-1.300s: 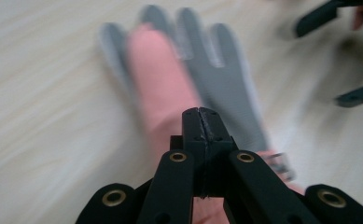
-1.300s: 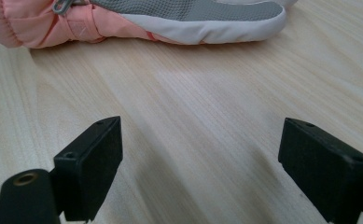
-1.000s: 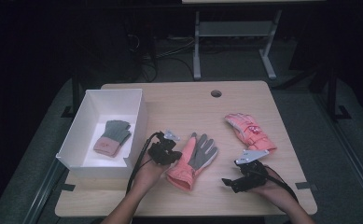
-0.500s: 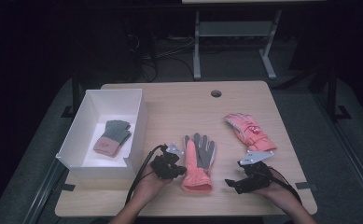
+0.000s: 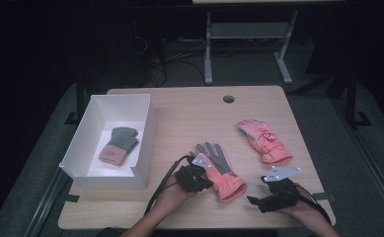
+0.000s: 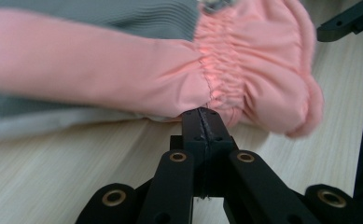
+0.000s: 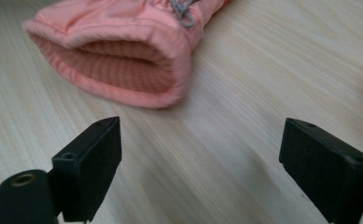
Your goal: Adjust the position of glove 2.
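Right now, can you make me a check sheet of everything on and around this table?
Surface: wooden table, pale, with a round hole near the far edge.
Job's things: grey-and-pink glove lying flat mid-table; pink glove to its right; small glove inside the white box.
Clutter: nothing seen.
Grippers: left gripper has its jaws together at the grey-and-pink glove's cuff edge; whether it pinches cloth I cannot tell. Right gripper is open above bare wood, facing a pink cuff.
Cables: black cable trails from the left gripper.
Surroundings: dark floor, metal stand behind.
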Tool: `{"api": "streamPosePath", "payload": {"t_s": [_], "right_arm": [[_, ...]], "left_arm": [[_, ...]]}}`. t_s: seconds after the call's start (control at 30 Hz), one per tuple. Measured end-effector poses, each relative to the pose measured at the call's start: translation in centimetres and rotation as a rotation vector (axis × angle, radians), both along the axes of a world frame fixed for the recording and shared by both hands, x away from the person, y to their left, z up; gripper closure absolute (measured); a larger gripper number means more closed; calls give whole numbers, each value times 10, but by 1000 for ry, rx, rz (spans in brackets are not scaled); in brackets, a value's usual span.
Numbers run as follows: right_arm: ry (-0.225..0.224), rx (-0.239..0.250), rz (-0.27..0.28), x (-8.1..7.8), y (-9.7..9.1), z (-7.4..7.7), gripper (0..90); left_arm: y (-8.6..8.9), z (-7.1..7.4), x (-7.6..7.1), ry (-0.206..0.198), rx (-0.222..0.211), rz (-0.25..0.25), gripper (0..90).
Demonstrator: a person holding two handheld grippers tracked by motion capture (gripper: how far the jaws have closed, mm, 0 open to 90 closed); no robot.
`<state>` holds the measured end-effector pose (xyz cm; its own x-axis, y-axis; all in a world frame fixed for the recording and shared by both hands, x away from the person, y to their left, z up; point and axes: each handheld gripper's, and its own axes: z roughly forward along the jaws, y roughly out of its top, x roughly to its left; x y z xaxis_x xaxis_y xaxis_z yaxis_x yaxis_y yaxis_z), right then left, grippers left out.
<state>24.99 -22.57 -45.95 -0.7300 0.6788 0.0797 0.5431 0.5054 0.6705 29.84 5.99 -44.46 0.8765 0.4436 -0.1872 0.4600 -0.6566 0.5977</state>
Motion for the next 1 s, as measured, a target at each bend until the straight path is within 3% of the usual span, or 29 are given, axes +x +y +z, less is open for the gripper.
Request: {"api": "streamPosePath", "payload": {"t_s": [0.17, 0.27, 0.33, 0.47, 0.6, 0.73, 1.0], "right_arm": [[11, -10, -5, 2, -3, 0, 119], [12, -23, 0, 2, -4, 3, 121], [19, -7, -3, 3, -5, 5, 121], [28, -18, -9, 2, -5, 6, 121], [34, -20, -8, 2, -4, 7, 123], [32, -9, -27, 4, -5, 8, 178], [7, 25, -80, 14, -12, 15, 326]], "left_arm": [[2, -1, 0, -12, -7, -26, 881], [13, 0, 0, -22, -22, -22, 790], [21, 1, 1, -30, -24, -19, 720], [32, 3, 2, -22, -65, -6, 574], [38, 1, 0, -39, -56, -27, 444], [47, -2, -4, -43, -49, -25, 355], [57, -1, -9, -58, -57, 29, 219]]}}
